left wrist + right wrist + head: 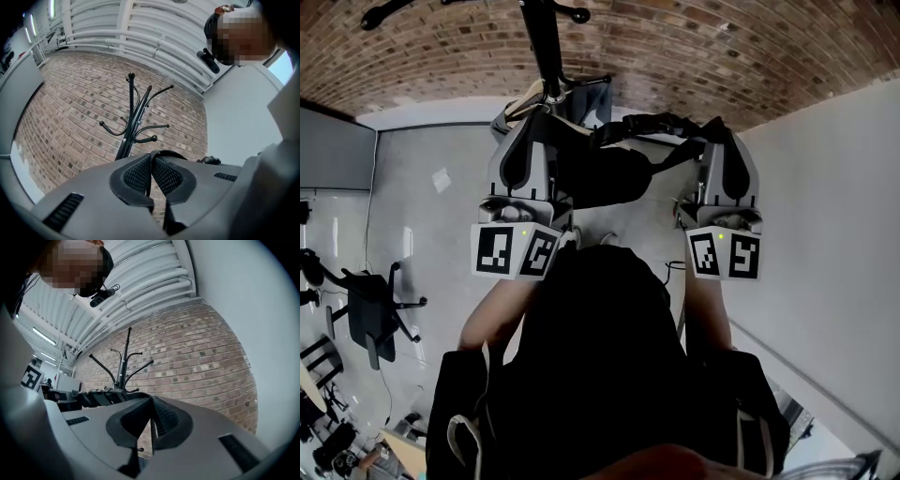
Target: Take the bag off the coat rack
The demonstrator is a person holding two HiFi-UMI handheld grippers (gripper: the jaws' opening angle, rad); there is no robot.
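In the head view the black bag [609, 173] hangs between my two grippers, off the hooks and just in front of the black coat rack [546, 47]. Its strap [666, 127] runs across to the right gripper [722, 141]. The left gripper [528, 139] is at the bag's left end. In the left gripper view the left gripper [151, 171] is shut, with a black strap [154, 157] pinched between its pads; the bare coat rack [133, 122] stands beyond. In the right gripper view the right gripper [151, 420] is shut on the strap [96, 397], with the coat rack [124, 364] behind.
A brick wall [694, 47] stands behind the rack and a white wall [825, 234] closes the right side. At the lower left are a black office chair [375, 314] and other dark equipment, and a grey panel [333, 150] stands at the left edge.
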